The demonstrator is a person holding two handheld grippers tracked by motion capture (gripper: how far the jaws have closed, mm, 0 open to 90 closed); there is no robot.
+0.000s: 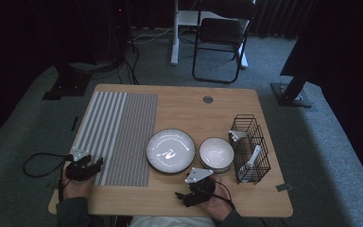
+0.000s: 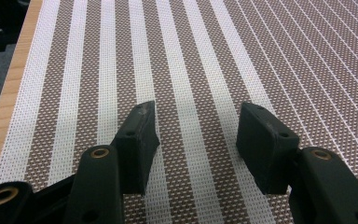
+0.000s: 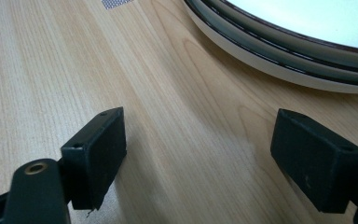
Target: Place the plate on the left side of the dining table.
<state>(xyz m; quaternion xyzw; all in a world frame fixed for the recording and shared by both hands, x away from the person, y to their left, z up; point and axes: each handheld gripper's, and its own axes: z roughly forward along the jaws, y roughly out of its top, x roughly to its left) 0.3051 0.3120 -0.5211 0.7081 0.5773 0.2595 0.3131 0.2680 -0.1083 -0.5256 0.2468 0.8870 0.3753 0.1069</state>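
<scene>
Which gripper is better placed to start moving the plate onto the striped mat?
Probably right: the right gripper, open, sits just below the plate; the left gripper is open over the mat.

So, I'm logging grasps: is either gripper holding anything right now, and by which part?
Nothing is held. The left gripper stands open over the striped mat; the right gripper stands open over bare table near the plate.

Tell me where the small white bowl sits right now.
In the high view the small white bowl stands on the wooden table, right of centre, between the plate on its left and the black wire basket on its right.
</scene>
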